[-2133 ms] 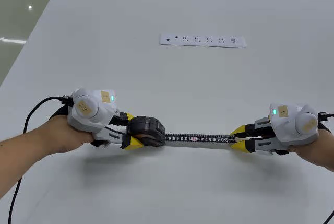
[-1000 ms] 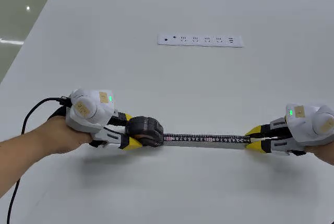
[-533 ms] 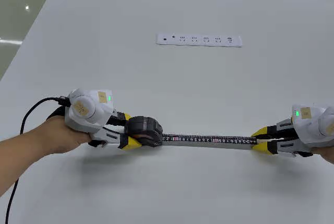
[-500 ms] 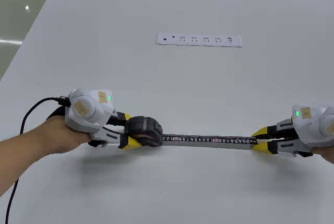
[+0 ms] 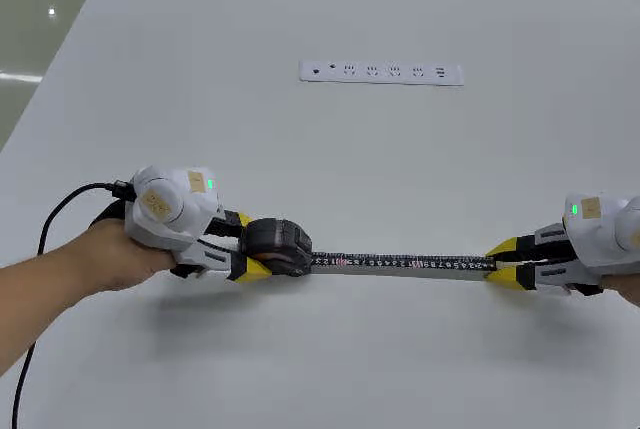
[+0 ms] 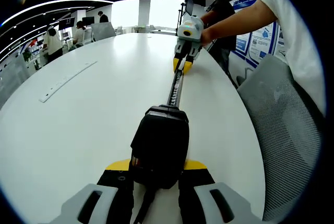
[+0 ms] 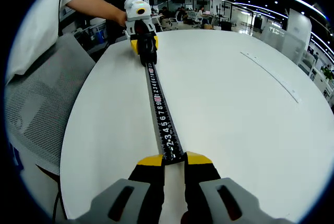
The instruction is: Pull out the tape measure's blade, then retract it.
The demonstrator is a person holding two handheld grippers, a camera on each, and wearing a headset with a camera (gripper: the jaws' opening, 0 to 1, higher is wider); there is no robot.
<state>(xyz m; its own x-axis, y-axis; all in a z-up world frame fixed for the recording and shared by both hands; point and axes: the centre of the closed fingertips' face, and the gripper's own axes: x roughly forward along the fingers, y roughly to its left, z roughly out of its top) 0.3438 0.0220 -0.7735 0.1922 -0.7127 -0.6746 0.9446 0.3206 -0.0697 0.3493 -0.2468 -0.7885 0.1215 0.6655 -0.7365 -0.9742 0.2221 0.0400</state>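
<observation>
A black tape measure case (image 5: 278, 246) rests on the white table, held between the yellow-tipped jaws of my left gripper (image 5: 243, 246). In the left gripper view the case (image 6: 160, 145) sits between the jaws, with the left gripper (image 6: 156, 164) shut on it. The blade (image 5: 400, 263) stretches flat to the right across the table. My right gripper (image 5: 505, 262) is shut on the blade's end. In the right gripper view the numbered blade (image 7: 159, 112) runs from the right gripper (image 7: 174, 160) up to the case (image 7: 147, 54).
A white power strip (image 5: 381, 72) lies flat further back on the table (image 5: 330, 159). A black cable (image 5: 62, 217) trails from the left gripper over the table's near left. A grey mesh chair (image 6: 284, 130) stands beside the table edge.
My right gripper has moved to the right with the blade's end, so more blade is drawn out of the case. The left gripper and case have stayed in place.
</observation>
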